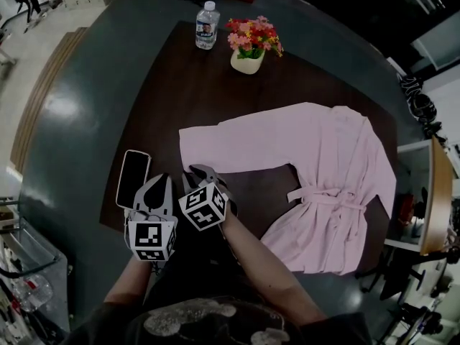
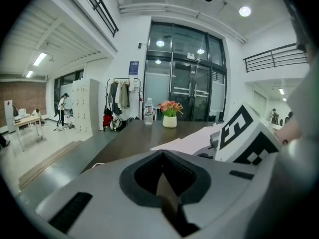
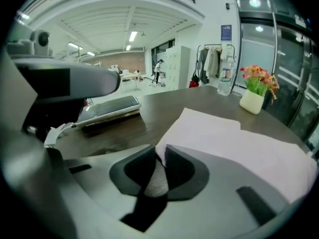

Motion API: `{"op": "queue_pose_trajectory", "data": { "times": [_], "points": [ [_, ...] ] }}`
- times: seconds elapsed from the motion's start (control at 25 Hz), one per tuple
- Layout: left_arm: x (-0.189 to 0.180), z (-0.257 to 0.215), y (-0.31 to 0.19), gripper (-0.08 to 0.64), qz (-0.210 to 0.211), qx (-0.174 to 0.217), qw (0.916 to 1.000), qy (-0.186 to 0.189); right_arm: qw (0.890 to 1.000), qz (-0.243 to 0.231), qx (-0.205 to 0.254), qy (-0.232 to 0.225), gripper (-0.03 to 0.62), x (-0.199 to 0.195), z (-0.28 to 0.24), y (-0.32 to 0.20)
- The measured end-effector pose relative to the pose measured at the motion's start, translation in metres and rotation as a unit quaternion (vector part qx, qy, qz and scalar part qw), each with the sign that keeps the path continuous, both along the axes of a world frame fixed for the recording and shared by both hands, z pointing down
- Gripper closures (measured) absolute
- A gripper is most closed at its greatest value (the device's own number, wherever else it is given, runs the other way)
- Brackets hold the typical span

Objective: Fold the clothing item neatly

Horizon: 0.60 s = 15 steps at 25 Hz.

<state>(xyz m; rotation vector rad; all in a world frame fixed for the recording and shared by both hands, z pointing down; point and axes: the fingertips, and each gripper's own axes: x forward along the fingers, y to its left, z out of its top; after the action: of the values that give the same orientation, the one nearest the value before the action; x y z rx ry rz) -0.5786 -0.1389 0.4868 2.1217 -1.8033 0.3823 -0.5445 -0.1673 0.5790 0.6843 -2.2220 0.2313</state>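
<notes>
Phone (image 1: pixel 133 177) lies far left. Right beside it, the left gripper (image 1: pixel 161 184) is clamped shut, empty. The right gripper (image 1: pixel 203 172) has its jaws cracked open slightly at the sleeve cuff of the pink robe (image 1: pixel 327 164), spread flat on the dark table (image 1: pixel 165 99).

Robe (image 1: pixel 323 171) on table's (image 1: pixel 165 99) right, phone (image 1: pixel 133 178) at left (bottle (image 1: pixel 207 25) and flowers (image 1: pixel 253 45) behind).

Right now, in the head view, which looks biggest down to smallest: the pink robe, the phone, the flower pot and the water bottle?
1. pink robe
2. phone and flower pot: they look about alike, and the phone is nearer the camera, so unranked
3. water bottle
</notes>
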Motion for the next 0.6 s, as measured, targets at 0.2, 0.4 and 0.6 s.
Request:
{"op": "queue_pose_trajectory", "data": {
  "times": [0.2, 0.4, 0.6],
  "points": [
    [0.007, 0.000, 0.001, 0.552, 0.007, -0.004, 1.0000, 0.004, 1.000, 0.006, 0.006, -0.022, 0.578, 0.003, -0.015, 0.000],
    [0.021, -0.007, -0.003, 0.551, 0.020, 0.002, 0.9998, 0.005, 0.997, 0.045, 0.008, -0.067, 0.578, 0.021, -0.050, -0.011],
    [0.056, -0.017, -0.012, 0.551, 0.053, 0.015, 0.9985, 0.006, 0.988, 0.098, 0.032, -0.111, 0.578, 0.060, -0.095, -0.028]
  ]
}}
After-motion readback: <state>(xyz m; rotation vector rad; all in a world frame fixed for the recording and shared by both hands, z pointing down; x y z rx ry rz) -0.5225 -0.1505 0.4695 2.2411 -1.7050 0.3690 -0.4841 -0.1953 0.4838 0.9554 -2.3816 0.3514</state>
